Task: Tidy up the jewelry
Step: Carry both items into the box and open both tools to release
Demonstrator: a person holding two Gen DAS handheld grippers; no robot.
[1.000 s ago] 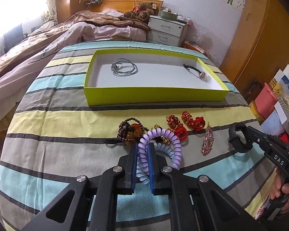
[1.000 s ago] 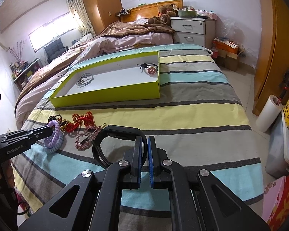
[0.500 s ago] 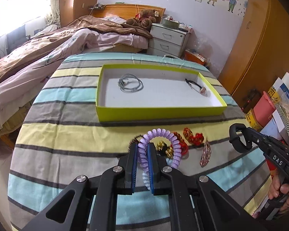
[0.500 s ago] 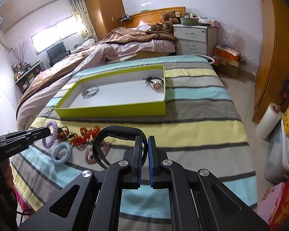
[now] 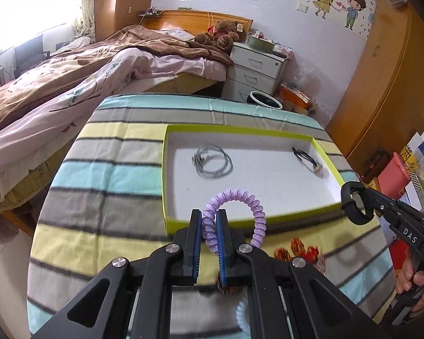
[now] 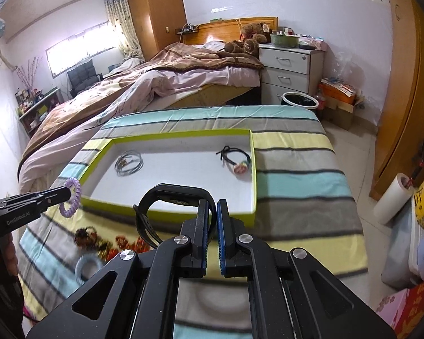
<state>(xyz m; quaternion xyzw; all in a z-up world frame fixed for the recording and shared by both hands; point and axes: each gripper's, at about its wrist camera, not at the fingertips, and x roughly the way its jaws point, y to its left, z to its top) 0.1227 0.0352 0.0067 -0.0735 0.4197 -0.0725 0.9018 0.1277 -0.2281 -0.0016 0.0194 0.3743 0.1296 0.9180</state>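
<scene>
My left gripper (image 5: 209, 223) is shut on a purple coil hair tie (image 5: 248, 202) and holds it in the air just before the near wall of the yellow-green tray (image 5: 282, 218). My right gripper (image 6: 212, 212) is shut on a black wristband (image 6: 166, 197), also raised near the tray's near wall (image 6: 166, 215). The tray holds a grey cord loop (image 5: 212, 162) and a black hair tie with a charm (image 6: 237, 162). Red and beaded pieces (image 6: 113, 244) and a pale blue coil tie (image 6: 89, 267) lie on the striped cloth.
The striped cloth (image 5: 107, 175) covers a round table. A bed (image 5: 70, 79) lies behind to the left, a white nightstand (image 5: 254, 70) and a bin (image 6: 299, 103) behind, a wooden wardrobe (image 5: 387, 84) to the right.
Both grippers have risen and moved forward toward the tray. The purple coil tie came up off the cloth, leaving the blue coil tie and other pieces behind.
</scene>
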